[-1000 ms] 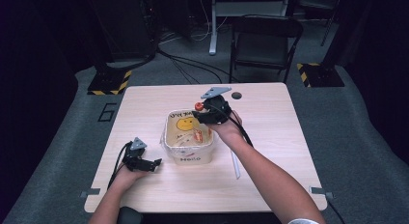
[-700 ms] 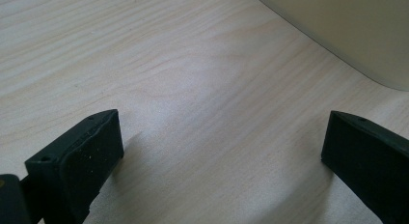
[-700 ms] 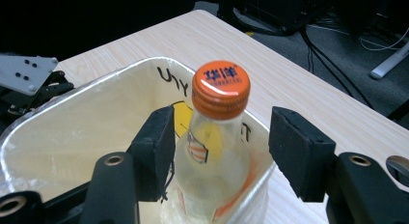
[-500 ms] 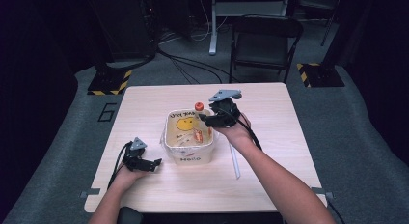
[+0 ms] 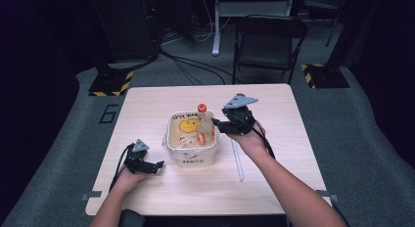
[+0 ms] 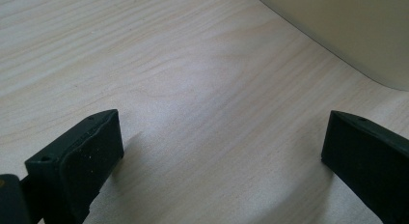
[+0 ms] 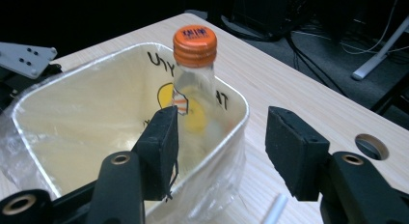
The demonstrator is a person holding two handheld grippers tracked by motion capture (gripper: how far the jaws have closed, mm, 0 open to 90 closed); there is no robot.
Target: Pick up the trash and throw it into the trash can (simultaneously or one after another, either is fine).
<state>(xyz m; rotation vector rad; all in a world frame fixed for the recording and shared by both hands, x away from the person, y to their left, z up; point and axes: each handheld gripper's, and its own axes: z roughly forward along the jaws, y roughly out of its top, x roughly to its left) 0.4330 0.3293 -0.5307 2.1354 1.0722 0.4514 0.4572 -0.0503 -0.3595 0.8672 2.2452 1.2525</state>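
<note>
**Bottle standing in the bin, both my tongs open**

Nearest to me, my left gripper (image 5: pixel 157 165) rests low on the wooden table (image 5: pixel 274 188), near its left front edge. Its jaws are spread wide with only bare wood grain between them, and they hold nothing. In the left gripper view the pale wall of the bin (image 6: pixel 347 35) curves across the far right corner, close to the jaws but not touching them.

A little farther in, just right of the bin, a white straw (image 5: pixel 238 161) lies flat on the table, running near to far. My right forearm passes above it.

At the table's centre sits the cream bin (image 5: pixel 193 160), lined with clear plastic, with a yellow smiley face and handwriting on its inner wall and the word "Hello" on its near side. The clear bottle (image 7: pixel 193 89) with the orange cap stands upright inside it, against the far right corner, its cap rising above the rim.

My right gripper (image 5: pixel 218 123) is held above the table at the bin's right rim. Its jaws are apart and empty. In the right gripper view the bottle stands beyond the jaws, just past the left one, and I can't tell whether that jaw touches it.

Farther right on the table there is a round hole (image 7: pixel 370 147) in the wood.
</note>
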